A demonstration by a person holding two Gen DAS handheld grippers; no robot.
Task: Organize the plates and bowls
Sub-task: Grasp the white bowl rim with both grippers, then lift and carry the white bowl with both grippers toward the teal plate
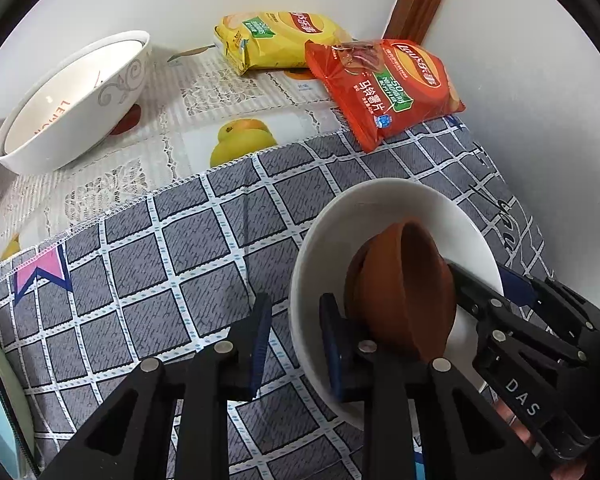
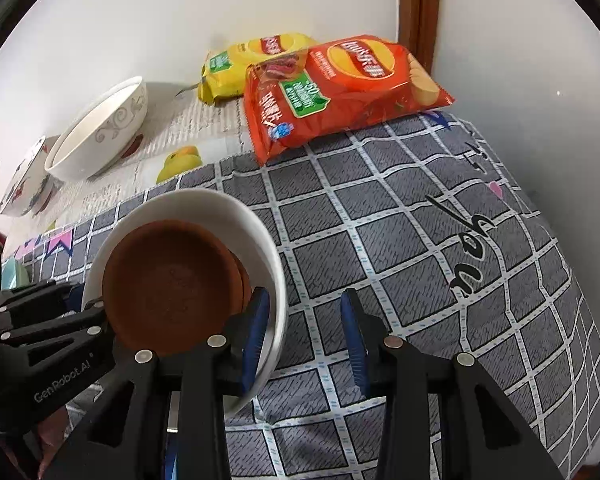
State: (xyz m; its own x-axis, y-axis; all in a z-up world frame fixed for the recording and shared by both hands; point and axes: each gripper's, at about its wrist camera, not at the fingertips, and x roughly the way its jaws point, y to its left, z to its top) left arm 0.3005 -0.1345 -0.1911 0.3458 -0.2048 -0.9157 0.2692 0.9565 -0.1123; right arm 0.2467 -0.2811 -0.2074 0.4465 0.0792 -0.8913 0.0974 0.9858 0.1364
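Observation:
A plain white bowl (image 1: 380, 208) sits on the grey checked cloth (image 1: 172, 256) with a brown clay bowl (image 1: 404, 288) tilted inside it. Both grippers straddle the white bowl's rim on opposite sides, jaws apart. My left gripper (image 1: 296, 340) has one finger inside the bowl and one outside. My right gripper (image 2: 306, 336) likewise has its left finger inside the white bowl (image 2: 260, 232) beside the brown bowl (image 2: 172, 284). A larger white patterned bowl (image 1: 72, 100) stands on the fruit-print tablecloth at the far left.
A yellow chip bag (image 1: 276, 38) and a red chip bag (image 1: 384, 88) lie at the back by the wall. A second patterned bowl (image 2: 28, 180) stands far left. A pale green dish (image 1: 4, 392) sits at the near left edge. Walls close the back and right.

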